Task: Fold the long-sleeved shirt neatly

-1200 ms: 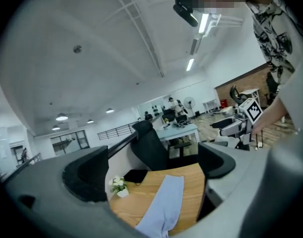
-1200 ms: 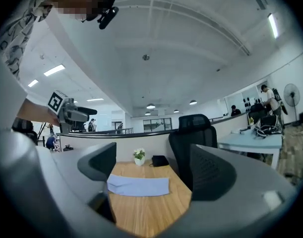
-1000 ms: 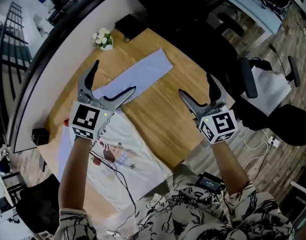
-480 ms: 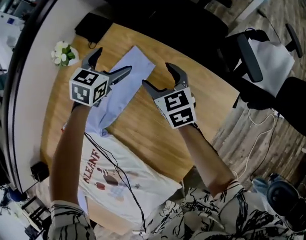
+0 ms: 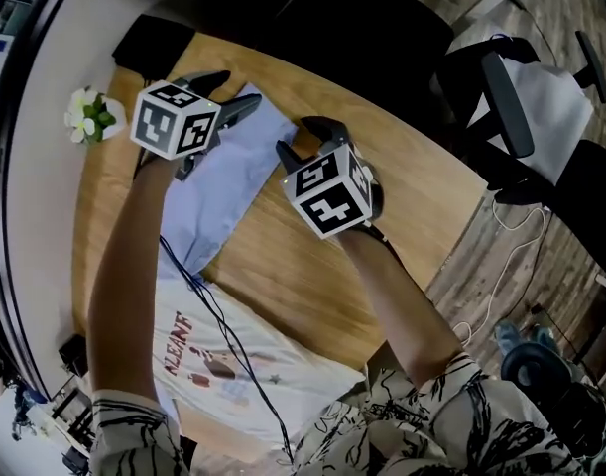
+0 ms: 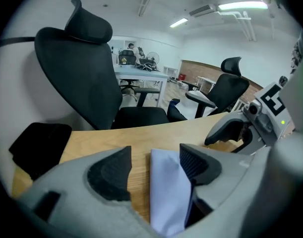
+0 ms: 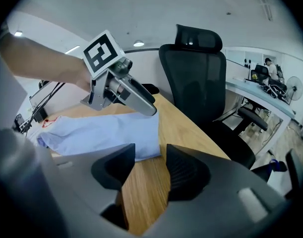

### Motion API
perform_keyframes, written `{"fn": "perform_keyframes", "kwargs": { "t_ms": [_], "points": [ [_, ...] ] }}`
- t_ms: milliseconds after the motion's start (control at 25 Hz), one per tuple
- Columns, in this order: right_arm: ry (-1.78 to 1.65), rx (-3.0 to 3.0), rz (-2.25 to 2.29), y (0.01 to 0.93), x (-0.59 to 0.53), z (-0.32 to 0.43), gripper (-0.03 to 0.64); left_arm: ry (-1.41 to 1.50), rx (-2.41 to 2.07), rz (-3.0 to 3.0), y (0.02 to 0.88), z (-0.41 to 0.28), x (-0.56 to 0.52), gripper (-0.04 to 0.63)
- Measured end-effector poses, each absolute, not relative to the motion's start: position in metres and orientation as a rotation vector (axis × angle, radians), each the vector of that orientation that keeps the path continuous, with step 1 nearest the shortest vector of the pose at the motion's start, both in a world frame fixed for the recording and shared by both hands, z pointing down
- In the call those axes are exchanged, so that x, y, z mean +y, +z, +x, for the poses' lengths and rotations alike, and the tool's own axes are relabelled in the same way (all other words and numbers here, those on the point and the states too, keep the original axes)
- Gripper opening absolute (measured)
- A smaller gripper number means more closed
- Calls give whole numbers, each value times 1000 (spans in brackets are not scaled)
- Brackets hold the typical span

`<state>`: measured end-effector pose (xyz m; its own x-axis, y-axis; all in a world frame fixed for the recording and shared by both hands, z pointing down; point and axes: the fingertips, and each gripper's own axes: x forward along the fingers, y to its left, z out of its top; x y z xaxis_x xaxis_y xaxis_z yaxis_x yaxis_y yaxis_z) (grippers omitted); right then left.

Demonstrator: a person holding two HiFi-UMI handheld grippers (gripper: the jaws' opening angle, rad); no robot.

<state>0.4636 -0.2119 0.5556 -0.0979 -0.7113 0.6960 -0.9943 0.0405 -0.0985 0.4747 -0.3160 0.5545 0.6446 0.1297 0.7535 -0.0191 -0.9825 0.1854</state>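
Your left tongs (image 5: 233,89) and right tongs (image 5: 301,139), now down at the sleeve (image 5: 223,181) cuff, are closing half-wide, cloth between the left's, bare bench (image 5: 412,196) between the right's; sleeve fold likely begins.

Bare tabletop (image 5: 422,181) opens beside the sleeve (image 5: 228,181) (flowers (image 5: 89,117) and black pouch (image 5: 149,43) crowd the far-left corner).
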Motion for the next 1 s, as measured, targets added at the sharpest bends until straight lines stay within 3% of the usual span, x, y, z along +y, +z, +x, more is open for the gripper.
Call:
{"fn": "perform_keyframes", "kwargs": {
  "t_ms": [200, 280, 320, 600, 1000],
  "points": [
    [801, -1825, 1624, 562, -216, 460, 107, 1341, 113, 2671, 568, 475, -307, 205],
    [785, -1832, 1608, 563, -217, 458, 36, 1371, 128, 2717, 570, 473, -302, 97],
    [783, -1841, 1608, 563, -217, 457, 32, 1356, 135, 2732, 569, 474, -299, 35],
    [705, -1899, 1744, 522, -214, 467, 28, 1110, 119, 2792, 516, 475, -297, 29],
    [435, -1983, 1896, 375, -229, 504, 28, 857, 8, 2998, 360, 495, -308, 29]
  ]
}}
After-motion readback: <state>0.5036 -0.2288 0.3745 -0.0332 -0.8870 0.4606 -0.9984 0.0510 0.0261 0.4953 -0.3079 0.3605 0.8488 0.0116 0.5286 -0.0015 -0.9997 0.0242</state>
